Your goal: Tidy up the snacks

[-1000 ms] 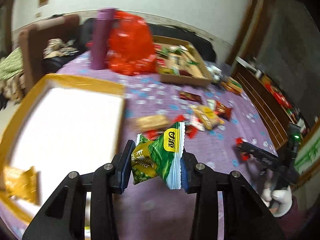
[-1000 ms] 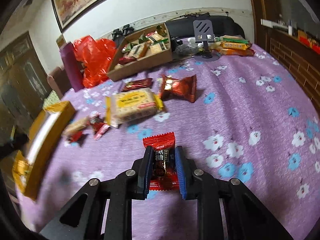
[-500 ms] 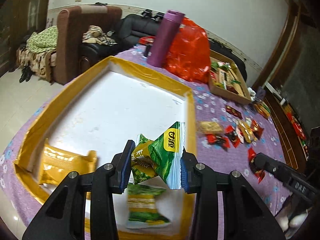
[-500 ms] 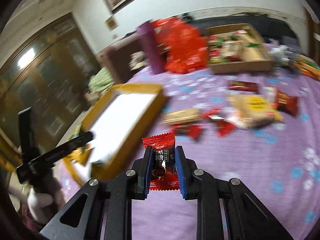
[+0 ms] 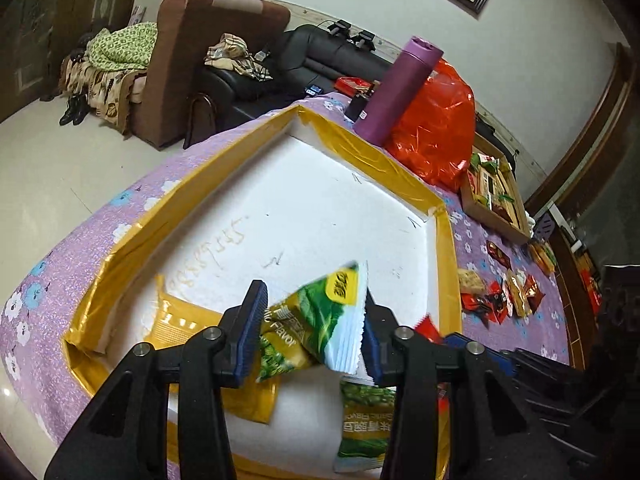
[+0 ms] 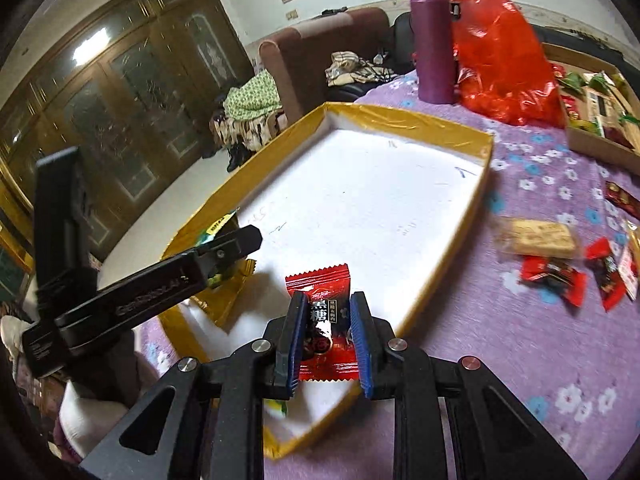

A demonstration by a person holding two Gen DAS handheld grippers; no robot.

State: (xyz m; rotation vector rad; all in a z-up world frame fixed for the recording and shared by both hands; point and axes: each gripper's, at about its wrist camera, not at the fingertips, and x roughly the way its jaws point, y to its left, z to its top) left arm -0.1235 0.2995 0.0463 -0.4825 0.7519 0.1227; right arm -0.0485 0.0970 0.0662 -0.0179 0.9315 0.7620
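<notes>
My left gripper point(image 5: 310, 330) has opened over the near end of the gold-rimmed white tray point(image 5: 446, 240). The green snack packet point(image 5: 320, 320) hangs tilted between the fingers, touching only the right one. A yellow packet point(image 5: 184, 320) and another green packet point(image 5: 366, 416) lie in the tray below. My right gripper point(image 6: 326, 340) is shut on a red candy packet point(image 6: 322, 320) above the tray's near corner point(image 6: 420, 300). The left gripper also shows in the right wrist view point(image 6: 224, 248).
A purple bottle point(image 6: 434, 40) and a red plastic bag point(image 6: 500, 56) stand beyond the tray. A cardboard box of snacks point(image 6: 600, 120) sits far right. Several loose packets point(image 6: 552, 272) lie on the purple flowered cloth right of the tray. The table edge runs left of the tray.
Both grippers swung left from the loose snacks to over the tray. The left jaws opened and the green packet tipped loose. The right still holds the red candy.
</notes>
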